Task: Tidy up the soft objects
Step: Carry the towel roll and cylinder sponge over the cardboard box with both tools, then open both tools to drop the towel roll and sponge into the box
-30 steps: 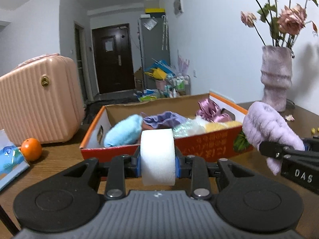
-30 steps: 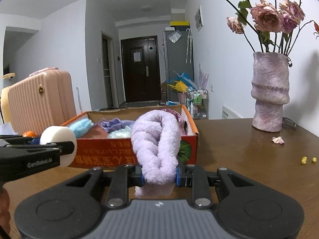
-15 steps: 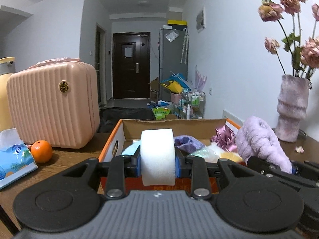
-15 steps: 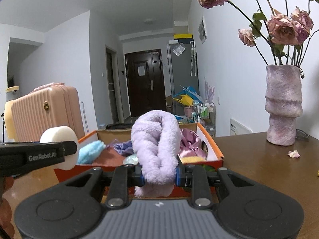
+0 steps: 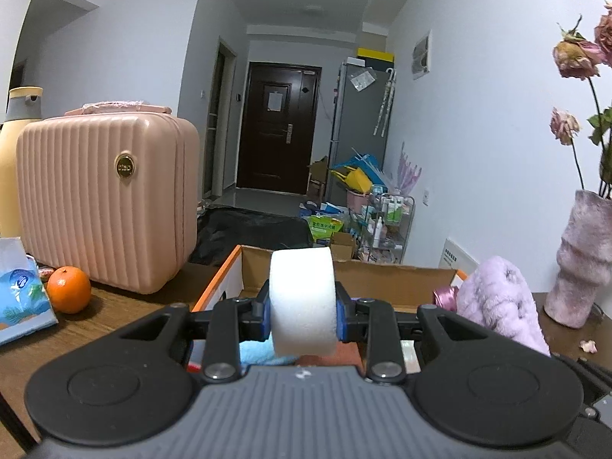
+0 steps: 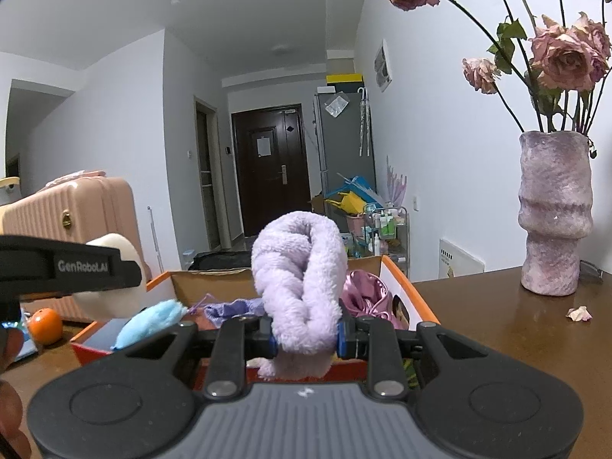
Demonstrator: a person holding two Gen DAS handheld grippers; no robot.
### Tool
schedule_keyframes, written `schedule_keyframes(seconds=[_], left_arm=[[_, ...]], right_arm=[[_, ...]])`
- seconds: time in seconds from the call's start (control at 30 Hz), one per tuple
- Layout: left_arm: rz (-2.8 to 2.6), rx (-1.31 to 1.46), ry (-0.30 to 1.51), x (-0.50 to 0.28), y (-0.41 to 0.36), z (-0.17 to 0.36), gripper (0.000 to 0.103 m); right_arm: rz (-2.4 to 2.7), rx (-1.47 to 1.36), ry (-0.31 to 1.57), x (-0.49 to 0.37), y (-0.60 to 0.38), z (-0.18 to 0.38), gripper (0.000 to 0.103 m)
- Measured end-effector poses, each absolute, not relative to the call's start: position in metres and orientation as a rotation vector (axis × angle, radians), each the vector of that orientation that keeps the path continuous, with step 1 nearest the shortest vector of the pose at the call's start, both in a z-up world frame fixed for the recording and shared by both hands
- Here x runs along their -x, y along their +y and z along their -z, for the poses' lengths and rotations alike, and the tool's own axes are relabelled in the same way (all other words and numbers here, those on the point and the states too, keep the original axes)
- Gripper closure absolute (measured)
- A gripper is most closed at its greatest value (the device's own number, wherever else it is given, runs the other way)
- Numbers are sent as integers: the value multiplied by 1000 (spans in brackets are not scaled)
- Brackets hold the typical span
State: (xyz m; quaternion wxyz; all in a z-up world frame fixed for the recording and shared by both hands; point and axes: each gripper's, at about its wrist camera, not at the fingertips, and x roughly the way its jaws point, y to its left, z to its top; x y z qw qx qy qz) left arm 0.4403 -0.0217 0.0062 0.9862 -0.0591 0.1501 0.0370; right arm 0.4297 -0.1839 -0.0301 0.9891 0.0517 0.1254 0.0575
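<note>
My left gripper [image 5: 302, 315] is shut on a white foam roll [image 5: 302, 298], held over the near left part of an orange cardboard box [image 5: 386, 273]. To its right the lilac fluffy towel [image 5: 501, 302] shows. In the right wrist view my right gripper [image 6: 306, 334] is shut on that lilac towel [image 6: 300, 271], above the box [image 6: 405, 287]. Inside the box lie a light blue plush piece [image 6: 151, 321], a purple cloth [image 6: 233, 308] and a pink satin item [image 6: 363, 296]. The left gripper's finger [image 6: 72, 266] with the foam roll [image 6: 114, 279] crosses the left edge.
A pink ribbed suitcase [image 5: 103, 199] stands at the left on the brown table [image 6: 497, 317], with an orange [image 5: 69, 288] and a blue tissue pack [image 5: 21, 290] before it. A mauve vase [image 6: 554, 214] of dried roses stands at the right, a fallen petal [image 6: 579, 313] beside it.
Both grippers have moved forward and risen over the box, each keeping its grip. The left gripper rolled level; the box now sits lower and closer in both views.
</note>
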Motion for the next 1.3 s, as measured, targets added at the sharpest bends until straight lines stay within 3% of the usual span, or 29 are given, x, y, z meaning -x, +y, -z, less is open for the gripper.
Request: schedule_keyframes(seconds=[1.1,1.17,1.23,1.3], left_arm=[[-87,64,306,-512,-33,6,72],[-85,72,314,-511,-33,6,64],[-85,77,315,-509,-32,6,37],[-101,88,303,-507,-29,4,25]], right_arm=[[-116,-36,286,-512,-174,39,75],[-112,-34,293,-512,-174,39,69],[-108,-29,293,-513,-175,39,63],[-101,-34,294,-512,-176,39,49]])
